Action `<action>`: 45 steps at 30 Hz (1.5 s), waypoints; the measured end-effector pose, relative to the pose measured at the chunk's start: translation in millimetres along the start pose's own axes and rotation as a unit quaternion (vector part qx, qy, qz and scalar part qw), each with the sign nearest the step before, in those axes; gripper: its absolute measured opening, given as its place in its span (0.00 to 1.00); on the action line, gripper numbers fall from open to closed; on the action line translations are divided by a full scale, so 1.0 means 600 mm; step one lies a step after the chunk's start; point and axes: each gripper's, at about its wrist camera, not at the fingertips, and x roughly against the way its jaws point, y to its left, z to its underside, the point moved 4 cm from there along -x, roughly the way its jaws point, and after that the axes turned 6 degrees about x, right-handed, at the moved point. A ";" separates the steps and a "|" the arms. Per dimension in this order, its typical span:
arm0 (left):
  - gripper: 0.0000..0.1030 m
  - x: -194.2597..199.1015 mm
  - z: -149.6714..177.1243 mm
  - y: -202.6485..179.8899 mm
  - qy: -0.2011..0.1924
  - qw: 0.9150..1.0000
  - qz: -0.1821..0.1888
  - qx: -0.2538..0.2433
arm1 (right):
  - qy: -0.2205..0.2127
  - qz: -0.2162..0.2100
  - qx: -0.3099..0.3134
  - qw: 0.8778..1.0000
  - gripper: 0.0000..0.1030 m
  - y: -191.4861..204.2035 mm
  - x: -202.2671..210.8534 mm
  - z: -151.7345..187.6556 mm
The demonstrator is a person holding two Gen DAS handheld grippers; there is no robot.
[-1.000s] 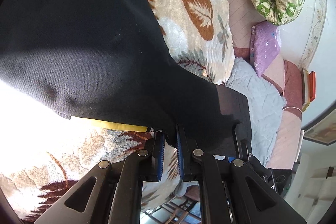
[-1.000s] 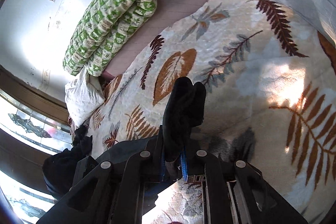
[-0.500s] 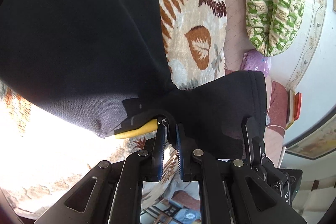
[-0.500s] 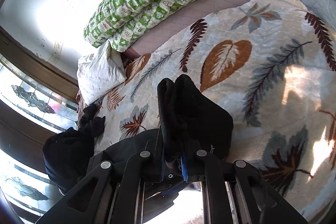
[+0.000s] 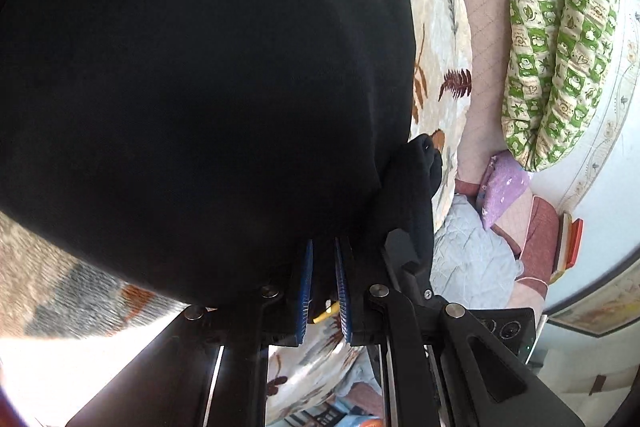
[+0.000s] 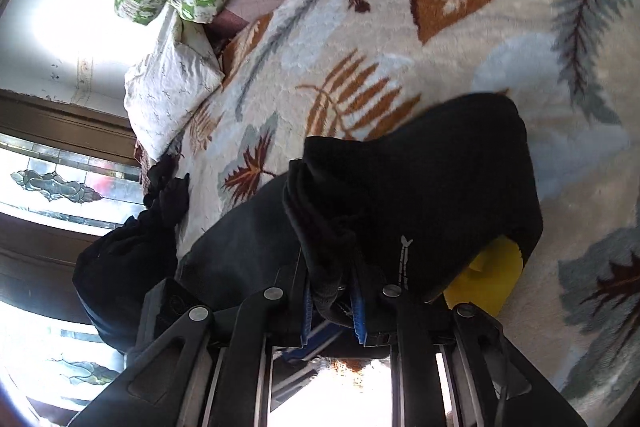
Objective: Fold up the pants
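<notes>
Between the blue-padded fingers of the left tool (image 5: pixel 322 269) we have a bunch of the black pants (image 5: pixel 192 99), the fingers drawn narrow on the cloth; the rest of the garment billows up in front of that camera and blocks most of its view, with the leaf-print blanket (image 5: pixel 440 27) of the bed showing past its edge. Beyond it lie a green patterned quilt (image 5: pixel 560 39), a purple pillow (image 5: pixel 504 187) and a pale blue quilt (image 5: pixel 472 255)

We judge the pants light and wholly limp: they drape and sag from wherever we pinch them, so no part will stay flat unless it is laid on the bed. The knit looks matte and not slippery, so a pinch through several layers should keep its hold. Our best holds seem to be the thick edges, waistband or hems, rather than the loose middle

On the right side, the right tool (image 6: pixel 332 291) is likewise clamped narrow on a thick gathered wad of the same pants (image 6: pixel 420 195), which bulge above the fingers and hang close over the blanket (image 6: pixel 460 47). They are plain black with a small white mark near the grip, and a yellow patch (image 6: pixel 486 277) peeks from beneath the fold. A white pillow (image 6: pixel 172 87) and a dark heap of cloth (image 6: pixel 124 259) sit at the bed's edge
</notes>
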 end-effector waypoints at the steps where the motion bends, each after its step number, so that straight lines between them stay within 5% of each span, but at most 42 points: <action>1: 0.10 0.004 -0.001 -0.001 0.004 1.000 -0.002 -0.003 | 0.003 0.005 -0.002 1.000 0.18 -0.002 -0.004 0.003; 3: 0.13 0.007 -0.003 -0.004 0.015 1.000 -0.006 -0.010 | -0.008 0.004 -0.006 1.000 0.19 -0.004 0.007 0.007; 7: 0.21 0.024 -0.001 -0.015 0.017 0.999 -0.022 -0.044 | -0.031 -0.034 -0.014 0.999 0.43 0.000 0.058 0.018; 11: 0.40 0.064 0.006 -0.030 -0.017 0.996 -0.031 -0.083 | -0.075 -0.077 -0.037 0.994 0.48 -0.019 0.126 0.038; 14: 0.56 0.088 0.011 -0.042 -0.041 0.992 -0.037 -0.112 | -0.102 -0.105 -0.109 0.983 0.56 -0.067 0.146 0.059; 19: 0.59 0.111 0.033 -0.072 -0.038 0.988 -0.017 -0.146 | -0.109 -0.215 -0.272 0.932 0.58 -0.124 0.095 0.095; 24: 0.83 0.136 0.060 -0.101 -0.071 0.973 -0.027 -0.218 | -0.136 -0.276 -0.353 0.884 0.67 -0.137 0.061 0.098; 29: 0.82 0.086 0.063 -0.099 -0.029 0.968 -0.075 -0.238 | -0.155 -0.277 -0.391 0.864 0.69 -0.149 0.045 0.100; 37: 0.80 0.009 0.055 -0.130 -0.004 0.965 -0.088 -0.245 | -0.201 -0.296 -0.437 0.825 0.69 -0.171 0.031 0.100; 41: 0.20 -0.031 0.022 -0.141 -0.007 0.969 -0.104 -0.223 | -0.226 -0.305 -0.462 0.802 0.69 -0.180 0.030 0.103; 45: 0.15 -0.046 0.013 -0.161 0.005 0.973 -0.089 -0.213 | -0.211 -0.329 -0.451 0.802 0.69 -0.175 0.030 0.103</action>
